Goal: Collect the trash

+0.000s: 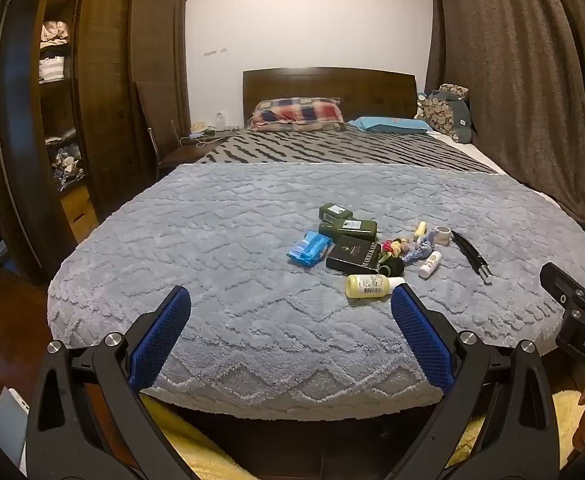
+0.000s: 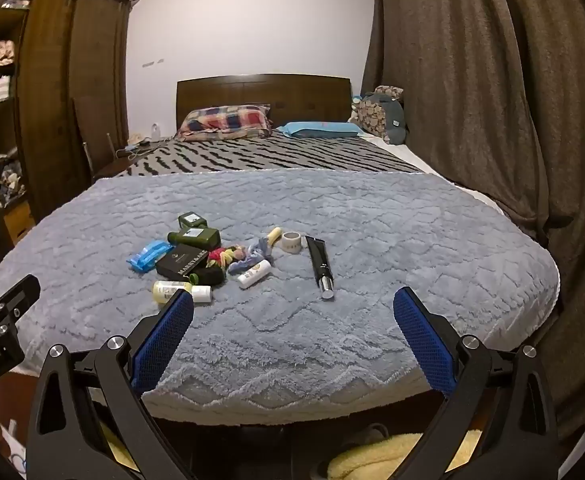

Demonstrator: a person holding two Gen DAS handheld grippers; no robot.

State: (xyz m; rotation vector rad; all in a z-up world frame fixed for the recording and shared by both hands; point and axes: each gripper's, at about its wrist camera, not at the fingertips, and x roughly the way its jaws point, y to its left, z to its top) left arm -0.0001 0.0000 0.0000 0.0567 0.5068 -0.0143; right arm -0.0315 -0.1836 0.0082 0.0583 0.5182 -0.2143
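Grey-blue plush blanket (image 1: pixel 252 216) with a raised zigzag weave. Black-and-grey zebra stripes on the bedspread (image 1: pixel 332 148) behind. Red, blue and cream checks on the pillow (image 1: pixel 296 114); plain turquoise on the second pillow (image 1: pixel 392 125). Dark olive bottles (image 1: pixel 348 229), a bright blue packet (image 1: pixel 308 249), a black box (image 1: pixel 352 255) with pale lettering, a pale yellow bottle (image 1: pixel 368 285). Blue pads (image 2: pixel 164 340) on black grippers.

A small heap of litter sits on the grey blanket: two dark green bottles (image 1: pixel 348 222), a blue packet (image 1: pixel 309 249), a black box (image 1: pixel 354 255) and a yellow bottle (image 1: pixel 372 286) lying on its side. To the right, apart, a black tube (image 2: pixel 319 266) lies flat beside a white jar (image 2: pixel 292 242).
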